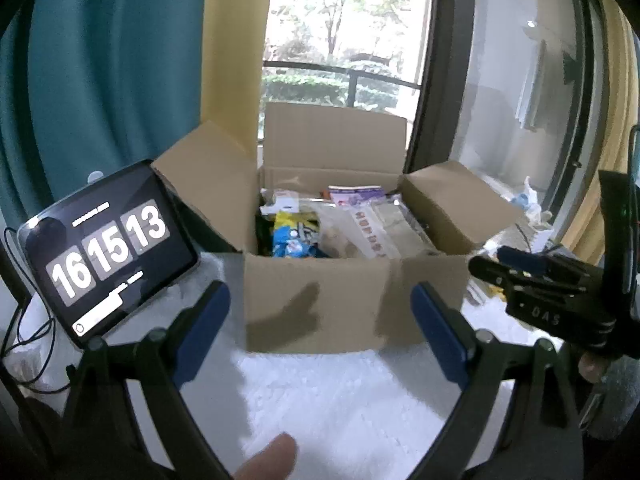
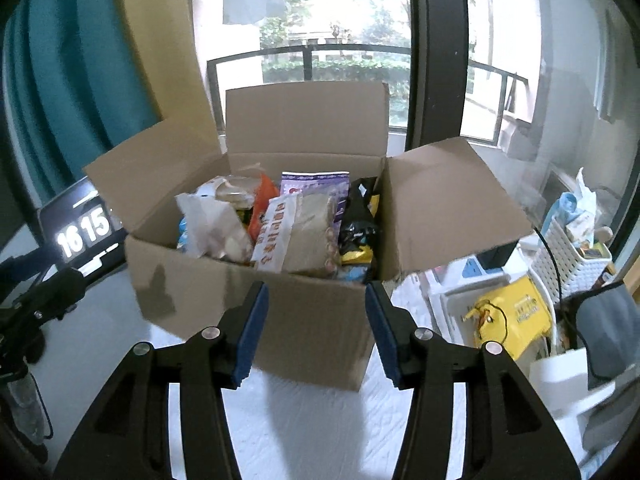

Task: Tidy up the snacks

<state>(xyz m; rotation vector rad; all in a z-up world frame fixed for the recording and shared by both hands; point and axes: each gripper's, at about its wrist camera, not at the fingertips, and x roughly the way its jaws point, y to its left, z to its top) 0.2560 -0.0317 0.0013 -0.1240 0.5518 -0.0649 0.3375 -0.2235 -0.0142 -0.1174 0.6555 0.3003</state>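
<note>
An open cardboard box (image 1: 320,304) stands on the white tabletop (image 1: 340,408), its flaps spread, and it is packed with snacks. From the left I see a blue and yellow packet (image 1: 294,236) and a clear bag with red print (image 1: 372,232). The right wrist view shows a white bag (image 2: 212,224), an orange packet (image 2: 262,204), a purple packet (image 2: 316,188), a beige bag (image 2: 308,236) and a black and yellow packet (image 2: 360,220). My left gripper (image 1: 320,288) is open wide just short of the box front, holding nothing. My right gripper (image 2: 315,286) is open and bare before the box's right front corner.
A tablet showing a clock (image 1: 108,252) leans left of the box, with cables beside it. Right of the box are a white slatted basket (image 2: 576,256), a yellow item (image 2: 516,312) and white containers. Teal curtain and a window stand behind. A thumb (image 1: 268,456) shows at the bottom.
</note>
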